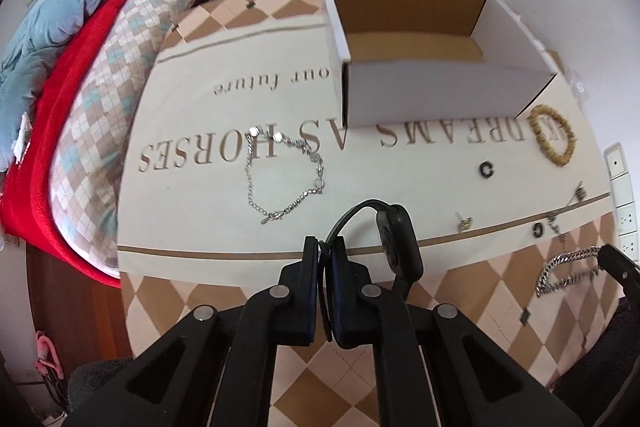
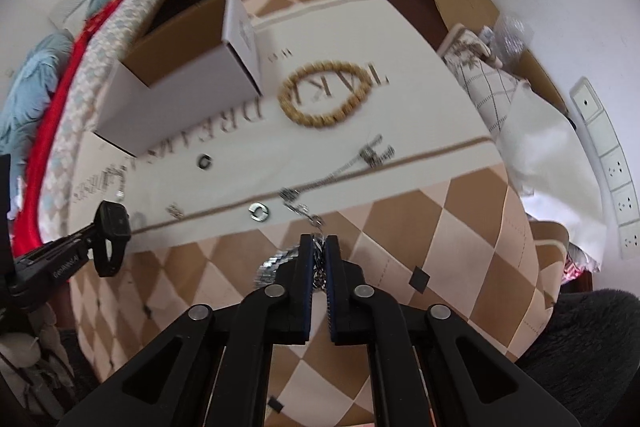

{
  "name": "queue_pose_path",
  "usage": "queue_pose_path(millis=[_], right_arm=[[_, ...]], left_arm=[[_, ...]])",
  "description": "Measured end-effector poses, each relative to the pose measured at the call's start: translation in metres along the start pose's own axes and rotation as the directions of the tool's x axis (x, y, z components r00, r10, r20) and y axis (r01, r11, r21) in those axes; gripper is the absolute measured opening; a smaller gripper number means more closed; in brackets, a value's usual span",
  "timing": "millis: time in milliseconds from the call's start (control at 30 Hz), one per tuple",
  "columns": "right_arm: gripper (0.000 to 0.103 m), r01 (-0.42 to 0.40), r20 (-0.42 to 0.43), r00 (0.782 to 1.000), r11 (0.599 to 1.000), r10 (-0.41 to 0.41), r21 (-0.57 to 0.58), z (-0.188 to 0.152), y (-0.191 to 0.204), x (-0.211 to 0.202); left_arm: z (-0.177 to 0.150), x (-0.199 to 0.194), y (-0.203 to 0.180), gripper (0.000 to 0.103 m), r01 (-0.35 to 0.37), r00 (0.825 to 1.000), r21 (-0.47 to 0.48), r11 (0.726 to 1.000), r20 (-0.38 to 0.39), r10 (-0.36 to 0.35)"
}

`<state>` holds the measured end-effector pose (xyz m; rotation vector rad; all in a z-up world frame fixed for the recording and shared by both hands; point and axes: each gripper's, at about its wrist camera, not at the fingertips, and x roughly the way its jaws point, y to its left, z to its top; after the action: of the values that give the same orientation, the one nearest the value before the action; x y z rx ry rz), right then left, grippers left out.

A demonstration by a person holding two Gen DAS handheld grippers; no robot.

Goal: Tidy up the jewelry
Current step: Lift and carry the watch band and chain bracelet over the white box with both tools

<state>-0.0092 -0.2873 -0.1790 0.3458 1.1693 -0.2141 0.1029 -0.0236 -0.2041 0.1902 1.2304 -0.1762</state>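
My left gripper [image 1: 325, 247] is shut on the strap of a black smartwatch [image 1: 398, 245], held above the table's near part; the watch also shows in the right wrist view [image 2: 112, 239]. My right gripper [image 2: 319, 247] is shut on a chunky silver chain bracelet [image 2: 276, 263], also seen in the left wrist view [image 1: 560, 271]. An open white cardboard box [image 1: 432, 59] stands at the back. A thin silver bracelet [image 1: 284, 175], a wooden bead bracelet [image 2: 322, 93], dark rings [image 1: 486, 169], a silver ring [image 2: 259, 211] and a thin chain [image 2: 344, 167] lie on the cloth.
The table wears a cream and tan diamond cloth [image 1: 200, 167] with printed words. A bed with red and blue blankets [image 1: 60, 67] lies to the left. A wall with sockets [image 2: 608, 167] and a cushion [image 2: 500, 95] are on the right.
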Motion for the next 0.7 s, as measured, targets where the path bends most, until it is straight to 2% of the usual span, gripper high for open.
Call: queue_pose_path(millis=[200,400,700], right_arm=[[0.004,-0.036,0.059,0.998,0.999,0.038,-0.032,0.012,0.025,-0.03],[0.004,-0.099,0.114,0.988,0.994,0.104,-0.045,0.03,0.033,-0.055],[0.004,-0.165,0.191,0.964,0.978,0.186,-0.124,0.082,0.059,-0.093]], left_arm=[[0.007,-0.031,0.003,0.004,0.021,0.998,-0.001,1.0,0.058,-0.021],[0.022,-0.055,-0.001,0.004,0.03,0.993,0.005,1.0,0.111,-0.031],[0.065,-0.074,-0.015,0.004,0.057,0.984,0.038,0.998,0.165,-0.063]])
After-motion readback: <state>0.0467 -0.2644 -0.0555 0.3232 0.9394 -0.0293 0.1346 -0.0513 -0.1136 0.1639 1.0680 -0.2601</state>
